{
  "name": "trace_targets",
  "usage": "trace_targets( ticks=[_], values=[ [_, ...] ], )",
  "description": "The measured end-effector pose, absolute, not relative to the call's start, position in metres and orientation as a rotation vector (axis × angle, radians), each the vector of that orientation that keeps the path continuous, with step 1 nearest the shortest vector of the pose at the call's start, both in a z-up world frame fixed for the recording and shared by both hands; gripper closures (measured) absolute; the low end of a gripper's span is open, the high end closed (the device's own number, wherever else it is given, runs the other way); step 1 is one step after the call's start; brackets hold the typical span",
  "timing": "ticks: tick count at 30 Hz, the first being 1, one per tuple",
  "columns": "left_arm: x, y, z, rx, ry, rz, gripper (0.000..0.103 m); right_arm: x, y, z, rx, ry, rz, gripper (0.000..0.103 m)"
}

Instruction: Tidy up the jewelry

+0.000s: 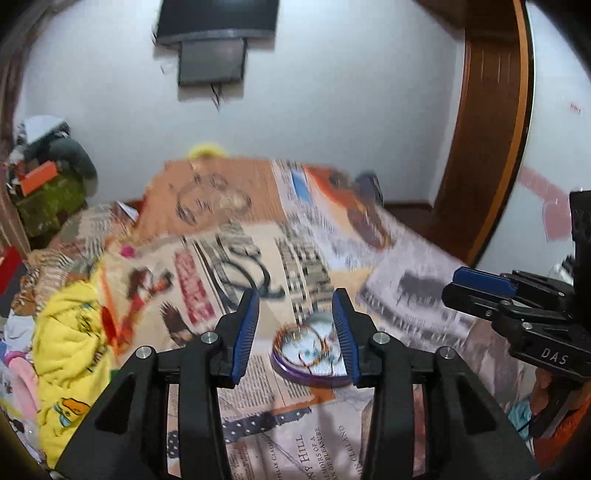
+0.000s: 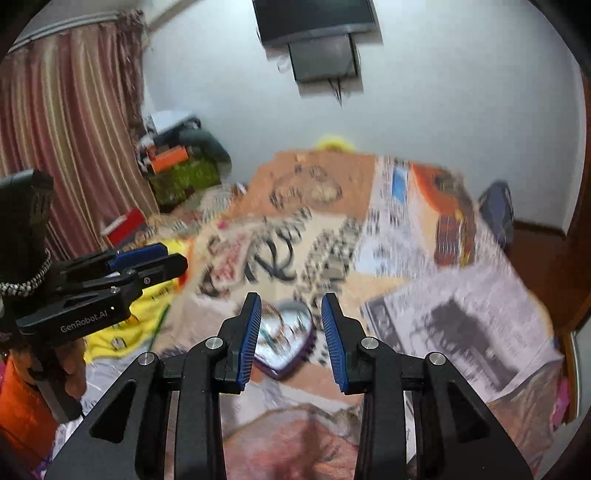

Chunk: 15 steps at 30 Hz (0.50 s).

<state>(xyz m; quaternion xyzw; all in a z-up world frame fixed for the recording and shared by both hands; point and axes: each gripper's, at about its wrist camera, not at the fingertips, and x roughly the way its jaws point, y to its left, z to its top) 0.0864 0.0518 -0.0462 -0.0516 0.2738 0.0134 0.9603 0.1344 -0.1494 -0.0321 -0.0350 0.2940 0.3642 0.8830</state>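
**Above the newspapers: two empty grippers over a heart-shaped jewelry box**

Between the blue ribbed pads of the left gripper (image 1: 295,334) there is a wide gap with nothing held in it. The right gripper (image 2: 291,338) is likewise spread apart and holds nothing. Both hang above the surface without touching it.

Seen through each gap lies the jewelry box (image 1: 312,356), a shallow heart-shaped tray with a purple rim and a pale, shiny inside. In the left wrist view thin orange-brown hoops (image 1: 306,341) rest in it, overlapping one another; the blur hides whether they are bangles or earrings. In the right wrist view the box (image 2: 286,341) shows its pointed end toward the camera, and its contents are only a smear of colour.

The box sits on spread newspapers (image 1: 258,266) that cover the bed. To the left of the papers lies a crumpled yellow cloth (image 1: 68,347) with printed figures. Farther off, a striped curtain (image 2: 62,147) hangs at the left, and a dark television (image 2: 316,18) is fixed high on the white wall.
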Motion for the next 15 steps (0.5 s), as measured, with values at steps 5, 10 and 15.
trace_targets(
  ticks=[5,10,15],
  values=[
    [0.046,0.05,-0.006,-0.087,0.411,0.047,0.053,0.1,-0.154,0.01,-0.044,0.47,0.765,0.072],
    [0.008,0.043,0.021,-0.084,0.29,0.06,0.043,0.065,-0.156,0.039,-0.031,0.338,0.739,0.05],
    [-0.019,0.037,0.034,-0.084,0.214,0.083,0.026,0.04,-0.158,0.053,-0.029,0.265,0.704,0.039]
  ],
)
